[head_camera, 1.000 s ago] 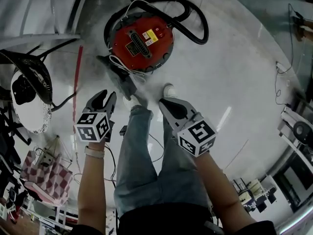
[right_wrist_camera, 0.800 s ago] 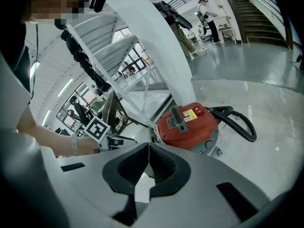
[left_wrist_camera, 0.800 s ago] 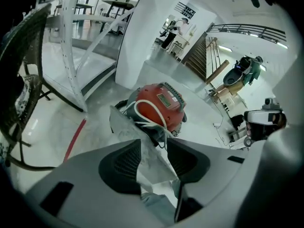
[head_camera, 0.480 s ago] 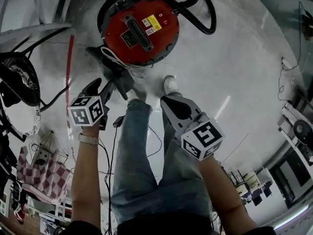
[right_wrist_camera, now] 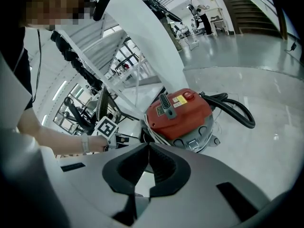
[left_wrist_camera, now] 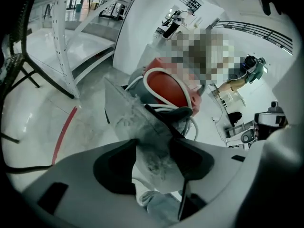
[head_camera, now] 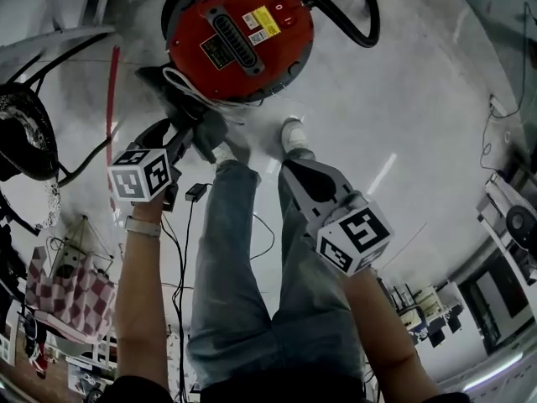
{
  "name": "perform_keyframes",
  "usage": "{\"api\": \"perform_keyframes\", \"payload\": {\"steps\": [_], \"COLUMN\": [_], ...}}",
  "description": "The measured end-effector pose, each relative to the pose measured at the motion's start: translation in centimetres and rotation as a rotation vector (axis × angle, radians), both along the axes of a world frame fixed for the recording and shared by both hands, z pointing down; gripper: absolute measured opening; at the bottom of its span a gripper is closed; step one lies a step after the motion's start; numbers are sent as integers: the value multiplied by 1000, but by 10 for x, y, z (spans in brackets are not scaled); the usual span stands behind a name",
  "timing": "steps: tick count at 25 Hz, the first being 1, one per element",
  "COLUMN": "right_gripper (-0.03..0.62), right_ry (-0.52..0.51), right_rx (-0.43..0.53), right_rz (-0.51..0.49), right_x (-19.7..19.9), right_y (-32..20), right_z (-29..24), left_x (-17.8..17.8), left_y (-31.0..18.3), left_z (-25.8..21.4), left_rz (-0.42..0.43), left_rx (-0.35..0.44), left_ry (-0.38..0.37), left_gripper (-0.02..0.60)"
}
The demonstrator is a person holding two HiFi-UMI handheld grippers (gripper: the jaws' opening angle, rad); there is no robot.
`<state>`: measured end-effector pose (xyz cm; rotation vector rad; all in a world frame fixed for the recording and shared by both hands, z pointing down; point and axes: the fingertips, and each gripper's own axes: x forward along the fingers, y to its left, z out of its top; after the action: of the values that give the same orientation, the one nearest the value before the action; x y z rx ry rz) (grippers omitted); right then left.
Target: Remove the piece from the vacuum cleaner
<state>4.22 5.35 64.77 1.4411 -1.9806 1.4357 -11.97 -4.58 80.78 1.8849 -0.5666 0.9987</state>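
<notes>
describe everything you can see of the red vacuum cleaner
The vacuum cleaner is a round canister standing upright on the pale floor. Its top is red, plastic by the look, with a black ribbed handle across the middle, a yellow label and a red switch. The lower body is grey. A black hose loops from it, and a white cable hangs at its side.

I get bright, even indoor light in all three views. The glossy floor (head_camera: pixel 419 99) shows white glare streaks right of centre in the head view (one long bar). Fisheye bends every edge. The vacuum cleaner (head_camera: pixel 239 36) is sharp, and both gripper views darken at the corners.
</notes>
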Motion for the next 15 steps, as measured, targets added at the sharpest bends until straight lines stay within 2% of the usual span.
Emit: {"api": "perform_keyframes", "payload": {"steps": [8,15], "right_gripper": [29,29], "right_ry": [-20,-18], "right_rx": [9,20], "right_rz": [-8,-22], "right_x": [-4,-5], "right_y": [-5,-9], "right_z": [2,5], "left_x": [-7,-11], "left_y": [3,7], "left_z": [1,2], "left_rz": [1,26], "left_rx": [15,60], "left_ry": [-54,-101], "left_gripper": [192,128]}}
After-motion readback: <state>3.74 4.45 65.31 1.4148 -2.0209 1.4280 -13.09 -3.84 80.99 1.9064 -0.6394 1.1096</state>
